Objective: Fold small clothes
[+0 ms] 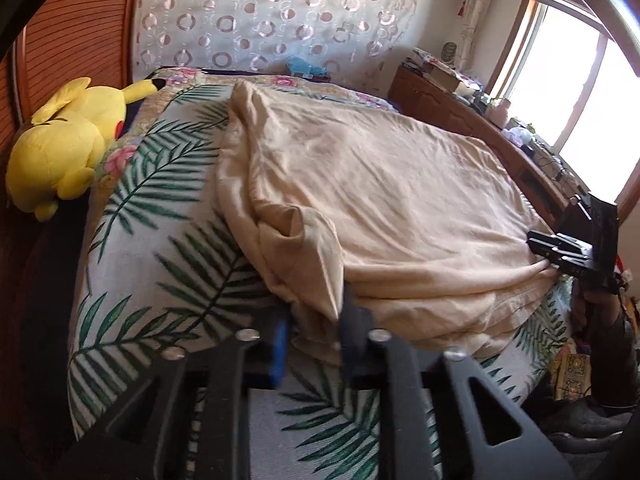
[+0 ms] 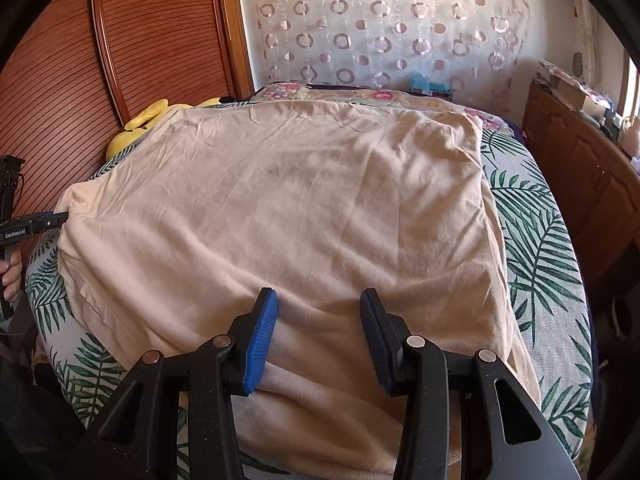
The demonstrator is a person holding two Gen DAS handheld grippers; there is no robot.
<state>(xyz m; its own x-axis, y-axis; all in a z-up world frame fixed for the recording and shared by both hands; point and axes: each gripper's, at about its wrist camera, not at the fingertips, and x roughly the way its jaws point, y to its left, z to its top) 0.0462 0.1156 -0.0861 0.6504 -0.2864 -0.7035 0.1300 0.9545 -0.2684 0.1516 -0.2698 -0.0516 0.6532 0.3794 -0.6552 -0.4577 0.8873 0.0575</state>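
A cream garment (image 1: 380,184) lies spread over the palm-leaf bed cover (image 1: 160,248); it also fills the right wrist view (image 2: 288,200). My left gripper (image 1: 316,340) is at the garment's near left corner, jaws apart with a fold of cloth between the pads. It shows in the right wrist view (image 2: 60,220) touching the garment's left edge. My right gripper (image 2: 316,340) is open over the near hem, pads apart with cloth between them. It shows in the left wrist view (image 1: 560,252) at the garment's right edge.
A yellow plush toy (image 1: 64,140) lies at the bed's left side by the wooden headboard (image 2: 120,48). A wooden cabinet (image 2: 580,168) with clutter runs along the right, under a window (image 1: 572,92). A patterned curtain (image 2: 380,24) hangs behind the bed.
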